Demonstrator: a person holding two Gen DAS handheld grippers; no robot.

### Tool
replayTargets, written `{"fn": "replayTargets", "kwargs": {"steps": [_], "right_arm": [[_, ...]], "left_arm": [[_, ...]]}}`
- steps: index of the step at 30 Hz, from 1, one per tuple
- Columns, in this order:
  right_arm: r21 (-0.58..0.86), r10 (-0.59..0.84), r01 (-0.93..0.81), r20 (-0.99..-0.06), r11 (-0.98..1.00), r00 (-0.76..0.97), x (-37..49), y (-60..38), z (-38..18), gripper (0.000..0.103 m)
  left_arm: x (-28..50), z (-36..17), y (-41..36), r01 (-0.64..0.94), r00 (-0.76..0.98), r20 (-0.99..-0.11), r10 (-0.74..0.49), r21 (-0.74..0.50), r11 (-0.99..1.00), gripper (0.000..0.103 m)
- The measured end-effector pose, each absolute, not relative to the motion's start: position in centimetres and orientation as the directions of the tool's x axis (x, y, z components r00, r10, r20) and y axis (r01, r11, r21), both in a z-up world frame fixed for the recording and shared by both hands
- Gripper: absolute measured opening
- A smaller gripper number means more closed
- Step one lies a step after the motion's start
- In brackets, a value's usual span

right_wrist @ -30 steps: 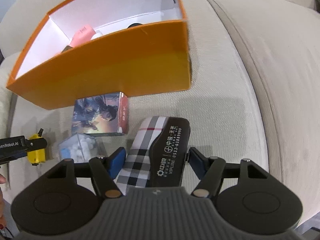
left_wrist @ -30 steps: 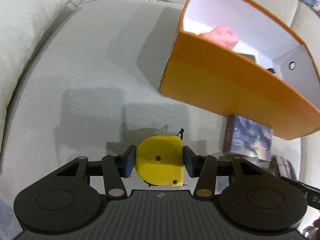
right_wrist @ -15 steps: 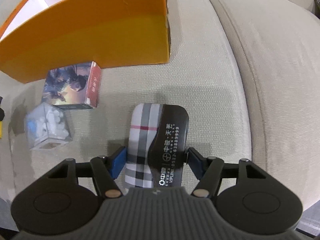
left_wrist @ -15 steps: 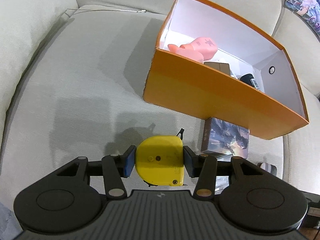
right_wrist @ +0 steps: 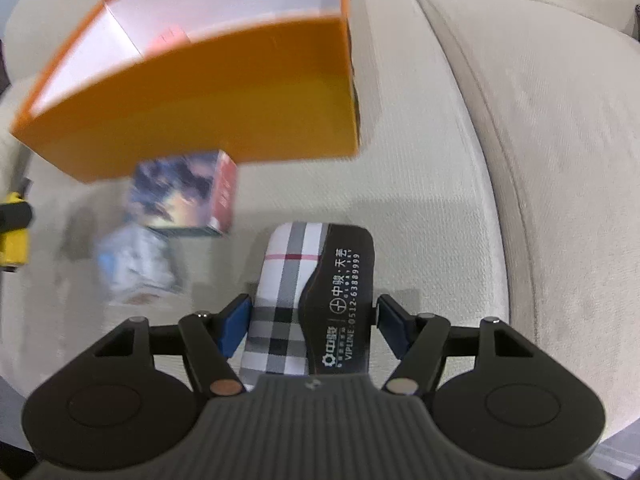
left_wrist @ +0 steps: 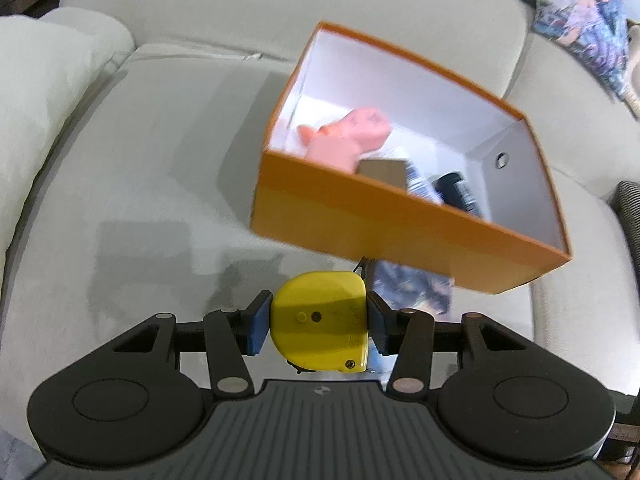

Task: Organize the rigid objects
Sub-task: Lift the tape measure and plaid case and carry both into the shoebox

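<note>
The left gripper [left_wrist: 319, 326] is clamped on a yellow tape measure [left_wrist: 320, 326], held above the sofa cushion [left_wrist: 132, 184] just near of the orange box [left_wrist: 360, 224]. The right gripper [right_wrist: 313, 318] grips a plaid glasses case [right_wrist: 312, 300] — its blue pads press both sides. Inside the box lie a pink toy [left_wrist: 348, 136] and dark items. A picture-printed carton [right_wrist: 184, 196] and a clear, blurred container [right_wrist: 136, 264] sit just near of the box.

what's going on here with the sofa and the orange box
A person is tidying loose items on a sofa into an orange box, using two handheld grippers. The left gripper grips a yellow tape measure; the right gripper clamps a plaid case. A pink toy already lies in the box, and a picture box sits outside it.
</note>
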State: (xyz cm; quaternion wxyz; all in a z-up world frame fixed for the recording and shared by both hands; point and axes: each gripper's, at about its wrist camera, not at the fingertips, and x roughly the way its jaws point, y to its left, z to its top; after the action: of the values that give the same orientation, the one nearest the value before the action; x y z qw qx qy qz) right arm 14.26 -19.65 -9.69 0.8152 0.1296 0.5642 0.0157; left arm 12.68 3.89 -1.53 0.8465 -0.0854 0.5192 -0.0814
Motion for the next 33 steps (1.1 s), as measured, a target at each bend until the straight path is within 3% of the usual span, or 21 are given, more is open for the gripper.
{"fn": "replayTargets", "kwargs": {"steps": [6, 11, 14, 20, 33], "right_arm": [[0.384, 0.296, 0.101, -0.831, 0.918, 0.47, 13.2, -20.4, -6.2, 0.069], [0.6, 0.459, 0.06, -0.669, 0.798, 0.585, 13.0, -22.0, -2.9, 0.069], [0.639, 0.468, 0.037, -0.6, 0.768, 0.649, 14.4, -22.3, -0.4, 0.069], [0.566, 0.367, 0.049, -0.597, 0.823, 0.713, 20.3, -20.9, 2.7, 0.069], [0.399, 0.247, 0.118, -0.747, 0.91, 0.617, 27.8, -17.3, -3.4, 0.069]], "left_arm": [[12.7, 0.4, 3.5, 0.067, 0.474, -0.833, -0.285, -0.289, 0.955, 0.056], [13.4, 2.6, 3.2, 0.081, 0.499, -0.798, -0.338, -0.345, 0.935, 0.056], [14.9, 4.4, 2.5, 0.085, 0.53, -0.777, -0.341, -0.352, 0.932, 0.056], [19.5, 5.7, 0.2, 0.082, 0.572, -0.766, -0.293, -0.302, 0.95, 0.056], [25.7, -1.9, -1.6, 0.068, 0.49, -0.85, -0.192, -0.182, 0.981, 0.056]]}}
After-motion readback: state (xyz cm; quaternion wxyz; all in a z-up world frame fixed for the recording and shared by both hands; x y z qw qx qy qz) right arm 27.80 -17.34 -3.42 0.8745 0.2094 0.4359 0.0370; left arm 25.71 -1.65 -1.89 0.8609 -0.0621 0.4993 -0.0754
